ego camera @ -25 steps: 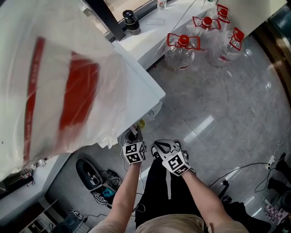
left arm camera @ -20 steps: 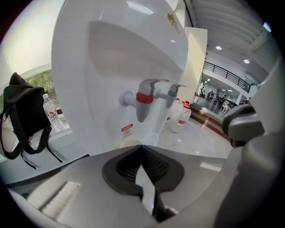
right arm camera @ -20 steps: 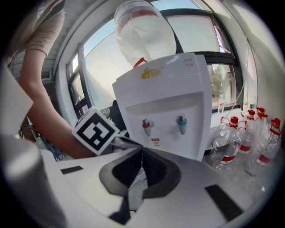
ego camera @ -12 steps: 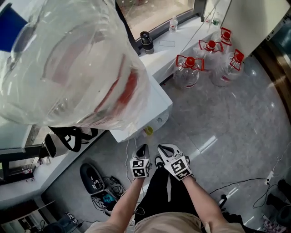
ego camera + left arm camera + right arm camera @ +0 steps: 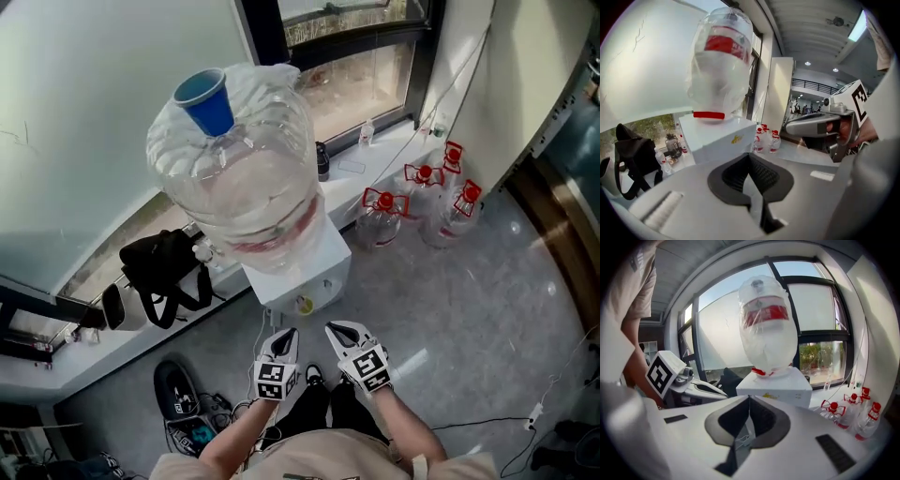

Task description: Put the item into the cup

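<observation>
On top of the upturned water bottle (image 5: 239, 178), near the left edge of its rounded base, stands the blue cup (image 5: 206, 101), the highest thing in the head view. It is a small tapered cup with a plain blue wall, narrow foot down and mouth up, and nothing shows inside it. The bottle under it is clear, wrapped in loose plastic film with a red band, and is seated neck-down in a white dispenser box (image 5: 305, 277).

The cup looks like thin plastic, so I judge it light, easy to crush and easy to tip. Its perch is a curved, film-covered surface that is probably slippery, so a nudge could slide it off. The safest hold would be a gentle pinch across the wall just below the rim. Better, leave it alone and drop the item straight down through the mouth.

The item itself I cannot pick out in any view, so its weight and feel stay open.

Both grippers hang low in front of the person, side by side and well below the cup. The left gripper (image 5: 284, 339) has its jaws together with nothing between them, and so has the right gripper (image 5: 341, 332). Their own views confirm this, with the dark pads meeting in a closed seam and the dispenser ahead of them
</observation>
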Demonstrator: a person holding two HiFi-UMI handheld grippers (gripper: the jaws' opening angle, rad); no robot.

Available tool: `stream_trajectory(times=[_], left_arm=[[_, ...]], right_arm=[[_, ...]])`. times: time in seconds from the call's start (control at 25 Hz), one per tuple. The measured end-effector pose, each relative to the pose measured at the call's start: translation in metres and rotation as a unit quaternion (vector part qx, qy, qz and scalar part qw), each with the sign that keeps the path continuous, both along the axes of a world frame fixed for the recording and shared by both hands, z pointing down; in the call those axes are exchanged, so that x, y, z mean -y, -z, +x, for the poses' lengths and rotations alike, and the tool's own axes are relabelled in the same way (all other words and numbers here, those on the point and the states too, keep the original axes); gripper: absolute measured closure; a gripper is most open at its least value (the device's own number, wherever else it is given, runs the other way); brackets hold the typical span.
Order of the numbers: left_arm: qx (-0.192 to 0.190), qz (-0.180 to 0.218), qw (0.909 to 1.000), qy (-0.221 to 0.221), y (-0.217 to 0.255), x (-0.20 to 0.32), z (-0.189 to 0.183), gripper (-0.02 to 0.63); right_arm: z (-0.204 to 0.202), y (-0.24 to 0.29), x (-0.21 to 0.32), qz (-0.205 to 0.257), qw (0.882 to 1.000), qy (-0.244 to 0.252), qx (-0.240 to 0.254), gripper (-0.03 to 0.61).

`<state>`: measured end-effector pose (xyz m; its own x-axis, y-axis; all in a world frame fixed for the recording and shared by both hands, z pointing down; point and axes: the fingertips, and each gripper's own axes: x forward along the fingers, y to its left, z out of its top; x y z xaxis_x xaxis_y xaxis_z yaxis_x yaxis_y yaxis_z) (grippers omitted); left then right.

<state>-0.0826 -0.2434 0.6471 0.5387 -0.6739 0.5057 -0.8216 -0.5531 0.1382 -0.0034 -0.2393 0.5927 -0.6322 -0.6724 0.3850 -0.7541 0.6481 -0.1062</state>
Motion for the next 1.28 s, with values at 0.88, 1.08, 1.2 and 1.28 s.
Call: stream_trajectory(times=[0.88,1.08,1.2,1.28], left_arm=[[-0.116,0.149,0.982,0.003,0.262,0.013,-0.004,0.606],[-0.087,0.176,0.9805,-0.001,0.278,0.022,-0.007,0.606],[-0.079,0.184,0.9797,-0.002,0.284,0.024,-0.009,0.606],[-0.079,0.185,0.9796,-0.004,0.286,0.023,-0.01,0.606]], right_arm=[[0.012,0.225,-0.009,0.153,0.987,-0.025,0.048,0.568],[0.022,0.246,-0.002,0.168,0.983,-0.044,0.059,0.567],[0.027,0.247,-0.003,0.17,0.982,-0.052,0.057,0.568],[0.027,0.247,-0.005,0.17,0.982,-0.054,0.054,0.568]])
